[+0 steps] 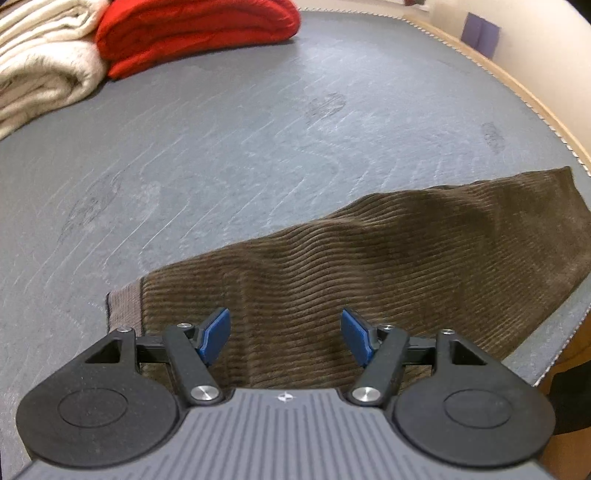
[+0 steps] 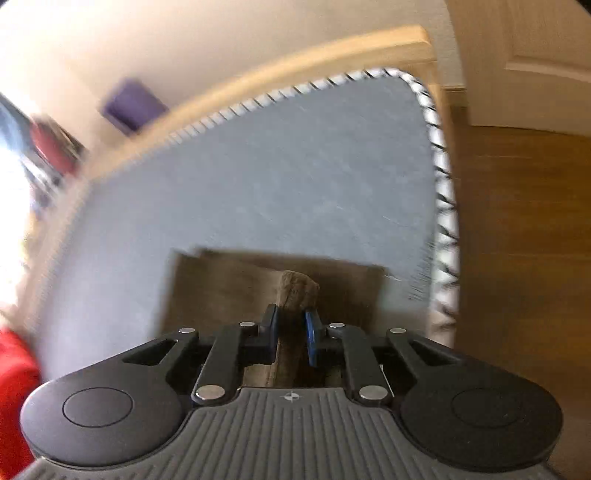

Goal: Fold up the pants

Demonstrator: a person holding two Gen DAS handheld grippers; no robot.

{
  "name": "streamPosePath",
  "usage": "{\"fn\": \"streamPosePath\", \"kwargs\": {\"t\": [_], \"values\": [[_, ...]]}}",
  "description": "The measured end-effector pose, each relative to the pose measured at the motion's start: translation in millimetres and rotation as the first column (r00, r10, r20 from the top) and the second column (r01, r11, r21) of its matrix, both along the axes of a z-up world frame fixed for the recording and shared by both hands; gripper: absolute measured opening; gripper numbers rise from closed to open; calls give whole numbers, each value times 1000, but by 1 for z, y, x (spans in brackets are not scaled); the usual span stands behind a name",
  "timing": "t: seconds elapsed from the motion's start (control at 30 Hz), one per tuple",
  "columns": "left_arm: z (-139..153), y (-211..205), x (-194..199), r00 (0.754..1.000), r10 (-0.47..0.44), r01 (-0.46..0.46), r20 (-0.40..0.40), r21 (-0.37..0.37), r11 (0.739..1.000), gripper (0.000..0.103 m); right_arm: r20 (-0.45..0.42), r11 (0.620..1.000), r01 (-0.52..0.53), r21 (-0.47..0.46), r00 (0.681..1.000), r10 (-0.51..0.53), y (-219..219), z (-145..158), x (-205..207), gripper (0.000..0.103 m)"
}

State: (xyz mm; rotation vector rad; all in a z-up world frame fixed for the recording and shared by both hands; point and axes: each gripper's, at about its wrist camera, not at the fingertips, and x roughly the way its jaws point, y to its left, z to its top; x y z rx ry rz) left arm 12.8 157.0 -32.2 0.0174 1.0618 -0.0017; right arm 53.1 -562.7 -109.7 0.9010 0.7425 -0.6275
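Setting: a grey quilted mattress (image 1: pixel 240 140) with a zigzag-stitched rim, seen from two hand-held claws pointing steeply down at it.
Pants: brown ribbed corduroy pants (image 1: pixel 388 258) lie flat near the mattress's near edge, running from about 7 o'clock to 3 o'clock in the left claw's view; one band-like end with a dark seam lies at 8 o'clock.
Left claw: the left gripper (image 1: pixel 286 336) hangs over the cloth with its blue pads spread wide, nothing between them.
Right claw: the right gripper (image 2: pixel 291 328) has its blue pads drawn close on a raised ridge of the same brown cloth (image 2: pixel 297 290), which stands up between them just past centre; the pinch looks made, though the view is blurred.
Other things: a folded red blanket (image 1: pixel 199 33) and a folded cream blanket (image 1: pixel 40 62) sit well apart at 11 o'clock; a purple patch (image 2: pixel 133 103) shows on the wall at 10 o'clock in the right view.
Done so far: the pants appear laid out in a long strip, perhaps leg on leg; I cannot tell how many layers.
Left to do: judging by this, only one end is gripped, the left claw has yet to take hold, and the strip is not yet folded shorter.
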Motion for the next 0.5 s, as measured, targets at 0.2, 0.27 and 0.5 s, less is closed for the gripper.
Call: {"fn": "streamPosePath", "kwargs": {"t": [0.2,0.27,0.5], "values": [[-8,32,-5,991,132,-129,-35,66,989,69,-44,995,-79,-66,996,76,3,3,1,4],[-4,47,-8,980,197,-196,-18,58,979,69,-59,989,-53,-135,997,45,5,8,0,3],[-6,90,-20,938,342,-337,-52,79,938,72,-168,984,104,-142,977,-127,-11,-2,-10,3]]}}
